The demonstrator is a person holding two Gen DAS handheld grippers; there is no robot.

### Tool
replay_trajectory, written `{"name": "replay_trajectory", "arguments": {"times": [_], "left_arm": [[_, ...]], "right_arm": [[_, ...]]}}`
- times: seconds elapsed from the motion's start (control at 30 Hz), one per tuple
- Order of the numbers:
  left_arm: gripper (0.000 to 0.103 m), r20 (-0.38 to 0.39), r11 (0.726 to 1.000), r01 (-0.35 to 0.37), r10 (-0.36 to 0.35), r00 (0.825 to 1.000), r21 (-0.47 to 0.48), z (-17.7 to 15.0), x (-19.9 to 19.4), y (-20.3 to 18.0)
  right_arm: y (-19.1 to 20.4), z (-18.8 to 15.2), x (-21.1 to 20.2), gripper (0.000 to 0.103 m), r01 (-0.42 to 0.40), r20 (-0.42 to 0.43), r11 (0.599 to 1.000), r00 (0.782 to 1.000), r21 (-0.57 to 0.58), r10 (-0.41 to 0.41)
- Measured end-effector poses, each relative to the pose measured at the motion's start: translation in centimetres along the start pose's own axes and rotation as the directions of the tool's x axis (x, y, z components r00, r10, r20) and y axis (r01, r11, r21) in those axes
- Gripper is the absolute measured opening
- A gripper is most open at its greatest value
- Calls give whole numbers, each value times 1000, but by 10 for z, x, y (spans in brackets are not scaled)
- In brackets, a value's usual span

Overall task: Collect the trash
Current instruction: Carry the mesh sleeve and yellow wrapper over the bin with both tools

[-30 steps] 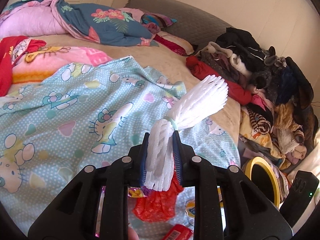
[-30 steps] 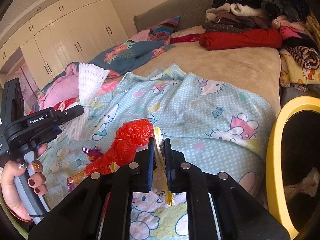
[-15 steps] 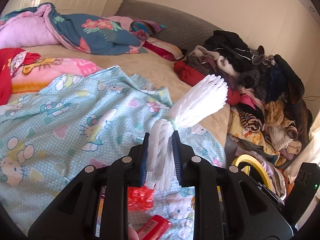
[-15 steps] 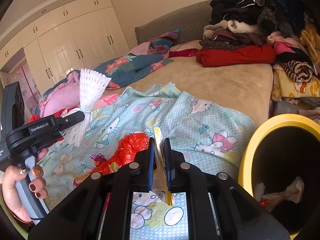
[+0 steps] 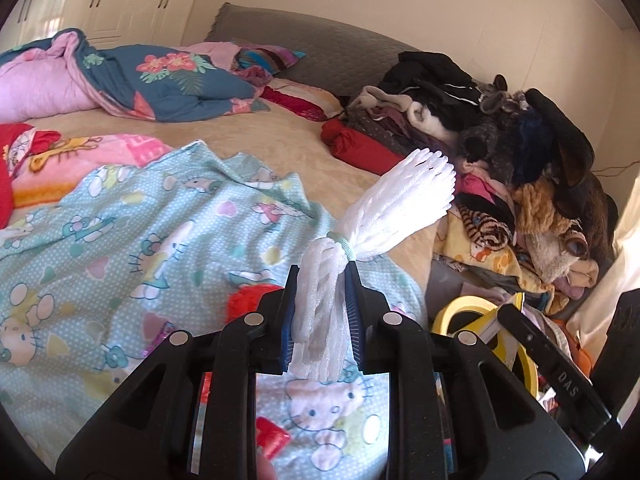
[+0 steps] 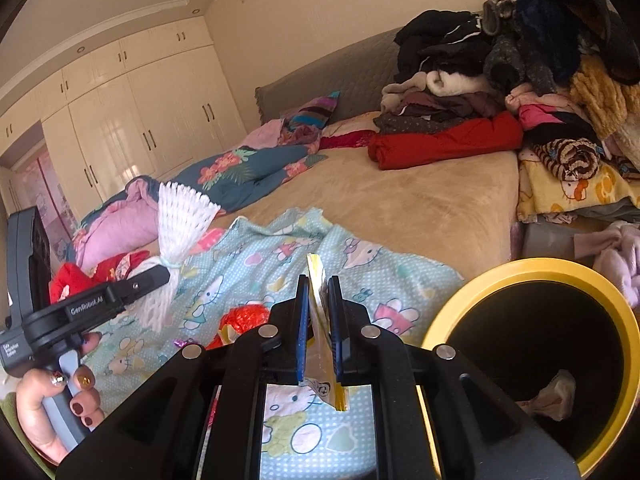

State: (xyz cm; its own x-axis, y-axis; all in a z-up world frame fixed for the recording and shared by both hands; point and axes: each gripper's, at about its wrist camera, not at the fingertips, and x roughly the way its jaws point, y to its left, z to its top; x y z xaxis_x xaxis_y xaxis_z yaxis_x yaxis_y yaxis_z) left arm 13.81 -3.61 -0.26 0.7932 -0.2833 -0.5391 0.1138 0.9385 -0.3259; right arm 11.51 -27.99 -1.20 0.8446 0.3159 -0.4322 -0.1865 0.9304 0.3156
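My left gripper (image 5: pixel 321 276) is shut on a white foam fruit net (image 5: pixel 394 204) tied with a pale green band; the net fans out above the jaws. From the right wrist view the same net (image 6: pixel 182 216) sticks up from the left gripper (image 6: pixel 160 276), held by a person's hand (image 6: pixel 52 404). My right gripper (image 6: pixel 318 282) is shut on a thin gold-and-white wrapper (image 6: pixel 320 312) standing edgewise between the pads. A yellow-rimmed black bin (image 6: pixel 532 276) stands to the right with crumpled paper (image 6: pixel 554 394) inside. Red plastic trash (image 6: pixel 244 316) lies on the Hello Kitty sheet (image 6: pixel 256 256).
The bin's yellow rim (image 5: pixel 472 304) shows beside the bed in the left wrist view, with the right gripper's body (image 5: pixel 548 364) over it. A clothes pile (image 5: pixel 500 120) covers the bed's right side. A small red packet (image 5: pixel 272 440) lies near the front edge. Wardrobes (image 6: pixel 132 112) line the far wall.
Both grippers have risen and shifted right toward the bin, each still holding its item. The bin's opening now fills more of the right wrist view.
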Motion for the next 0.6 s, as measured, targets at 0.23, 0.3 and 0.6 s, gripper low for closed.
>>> {"name": "replay_trajectory", "arguments": {"times": [0.23,0.3,0.6], "left_arm": [[16,-15,999,23,-22,1000,40,-8,4,-27],[16,-20,999,28,-27,999,46,-10,5,-34],[16,-50,996,71,-68,996,60,-17,16,-63]], "right_arm": [[-24,9,-19,10,23,33,999,999,26,-23],[-31,10,-25,10,35,42,999,998,25,-36],[-59,11,-44,10,62,66,997,996,49,-65]]}}
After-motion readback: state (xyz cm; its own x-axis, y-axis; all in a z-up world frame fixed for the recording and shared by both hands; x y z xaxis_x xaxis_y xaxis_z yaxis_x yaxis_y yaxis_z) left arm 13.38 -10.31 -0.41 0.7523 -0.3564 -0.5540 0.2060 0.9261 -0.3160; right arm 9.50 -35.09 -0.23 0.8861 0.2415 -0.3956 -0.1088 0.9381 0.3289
